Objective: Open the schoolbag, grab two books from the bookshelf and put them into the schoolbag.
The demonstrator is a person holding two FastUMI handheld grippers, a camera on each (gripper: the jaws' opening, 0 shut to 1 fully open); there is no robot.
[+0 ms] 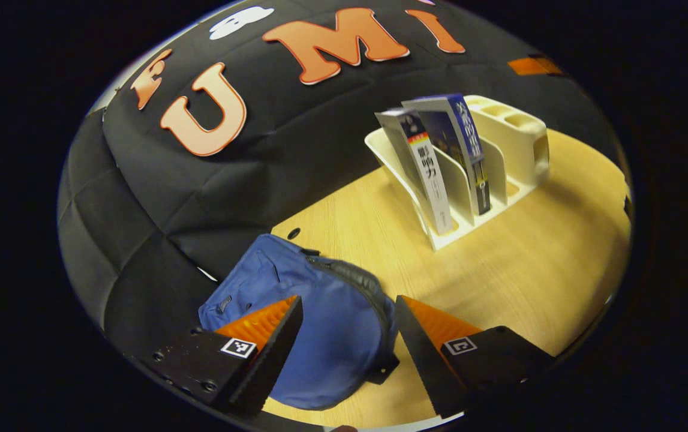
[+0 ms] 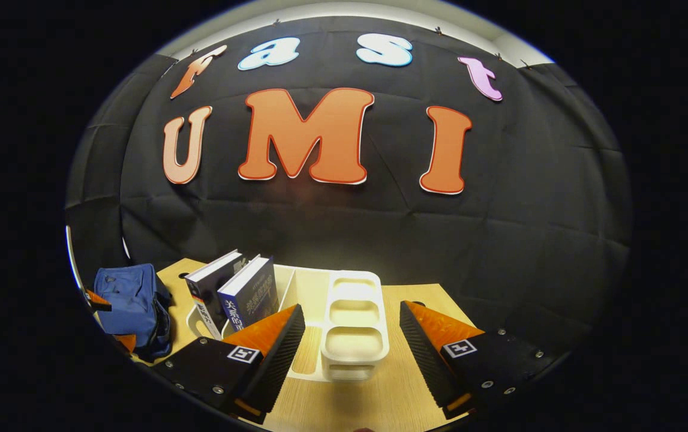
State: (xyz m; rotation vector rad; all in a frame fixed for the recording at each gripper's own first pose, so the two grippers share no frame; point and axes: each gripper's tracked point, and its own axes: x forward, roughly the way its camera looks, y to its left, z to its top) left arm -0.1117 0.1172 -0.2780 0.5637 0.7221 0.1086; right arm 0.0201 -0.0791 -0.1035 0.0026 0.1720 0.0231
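left hand-held gripper (image 1: pixel 348 336) is held with its fingers spread wide, nothing between them, just above the blue schoolbag (image 1: pixel 320 336), which lies zipped shut on the wooden tabletop (image 1: pixel 529 270). right hand-held gripper (image 2: pixel 352 342) is likewise held open and unloaded, facing the cream bookshelf (image 2: pixel 352 336). farther off, two books (image 1: pixel 439 162) are seen standing tilted in the bookshelf's slots, well apart from the schoolbag.

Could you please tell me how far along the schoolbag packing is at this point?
Nothing looks done yet. The schoolbag looks zipped shut on the table, and both books stand in the bookshelf. In hand: the left tongs are open over the bag; the right tongs are open before the shelf. Left: unzipping, both books.
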